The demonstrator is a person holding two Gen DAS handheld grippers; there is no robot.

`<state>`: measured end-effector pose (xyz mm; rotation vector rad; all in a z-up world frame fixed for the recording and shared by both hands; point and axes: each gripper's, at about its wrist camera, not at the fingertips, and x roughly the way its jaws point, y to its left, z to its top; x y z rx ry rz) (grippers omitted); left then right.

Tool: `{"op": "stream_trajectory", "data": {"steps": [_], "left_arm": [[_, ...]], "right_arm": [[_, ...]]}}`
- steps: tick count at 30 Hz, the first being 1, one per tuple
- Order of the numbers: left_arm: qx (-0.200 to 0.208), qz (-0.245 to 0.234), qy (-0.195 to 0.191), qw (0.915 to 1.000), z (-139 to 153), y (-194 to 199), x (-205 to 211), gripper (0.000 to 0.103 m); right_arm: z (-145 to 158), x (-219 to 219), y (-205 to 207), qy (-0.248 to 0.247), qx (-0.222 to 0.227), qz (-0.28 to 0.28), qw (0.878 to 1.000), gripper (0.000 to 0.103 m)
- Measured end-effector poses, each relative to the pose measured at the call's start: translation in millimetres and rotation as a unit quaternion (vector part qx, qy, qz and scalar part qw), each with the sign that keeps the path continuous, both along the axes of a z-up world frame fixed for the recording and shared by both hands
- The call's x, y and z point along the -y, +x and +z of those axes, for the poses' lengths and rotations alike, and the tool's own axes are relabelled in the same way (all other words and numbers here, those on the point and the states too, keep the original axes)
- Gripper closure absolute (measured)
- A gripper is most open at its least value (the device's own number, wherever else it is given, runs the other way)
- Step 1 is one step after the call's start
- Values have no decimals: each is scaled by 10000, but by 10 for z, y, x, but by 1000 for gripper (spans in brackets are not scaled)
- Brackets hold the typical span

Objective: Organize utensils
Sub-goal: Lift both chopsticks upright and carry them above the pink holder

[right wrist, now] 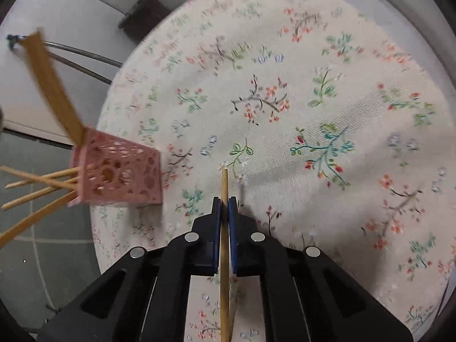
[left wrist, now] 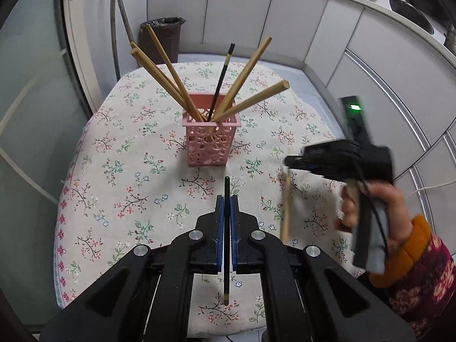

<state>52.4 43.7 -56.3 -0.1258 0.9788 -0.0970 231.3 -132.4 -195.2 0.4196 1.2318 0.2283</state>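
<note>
A pink perforated holder (left wrist: 210, 139) stands mid-table with several wooden chopsticks (left wrist: 250, 65) and one black chopstick (left wrist: 221, 82) leaning out of it. My left gripper (left wrist: 227, 199) is shut on a second black chopstick (left wrist: 227, 188), held above the cloth in front of the holder. In the right wrist view my right gripper (right wrist: 224, 201) is shut on a wooden chopstick (right wrist: 224, 182) over the cloth, with the holder (right wrist: 119, 171) off to its left. From the left wrist view, the right gripper (left wrist: 290, 162) is at the right, blurred, with its wooden chopstick (left wrist: 286, 205) hanging down.
The round table wears a floral cloth (left wrist: 122, 171). A dark bin (left wrist: 161, 40) stands on the floor behind it, beside curved metal tubes (left wrist: 116, 28). Grey cabinet fronts (left wrist: 370, 65) run along the right. A hand in an orange-cuffed sleeve (left wrist: 410, 245) holds the right gripper.
</note>
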Motion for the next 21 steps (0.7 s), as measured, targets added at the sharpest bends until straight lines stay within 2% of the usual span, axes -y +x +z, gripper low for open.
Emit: {"op": "stream_trajectory", "data": {"steps": [5,12,15,21], "left_arm": [[164,119,-66,9998,109,-93,-80,99],[319,300,-115,9990,250,-243,-212,99],[456,362,-129,9982,386,-259,-272,99],[950,314,-58,9950,806,-190,-270,99]], "right_arm": [[534,94,-461,131,763,72,9970,98],[1150,150,-919,408,1440,121,9887,98],[1338,124,-973,379,1645,60,9856,97],[1948,231,-941,365,2205,-134,9746,97]]}}
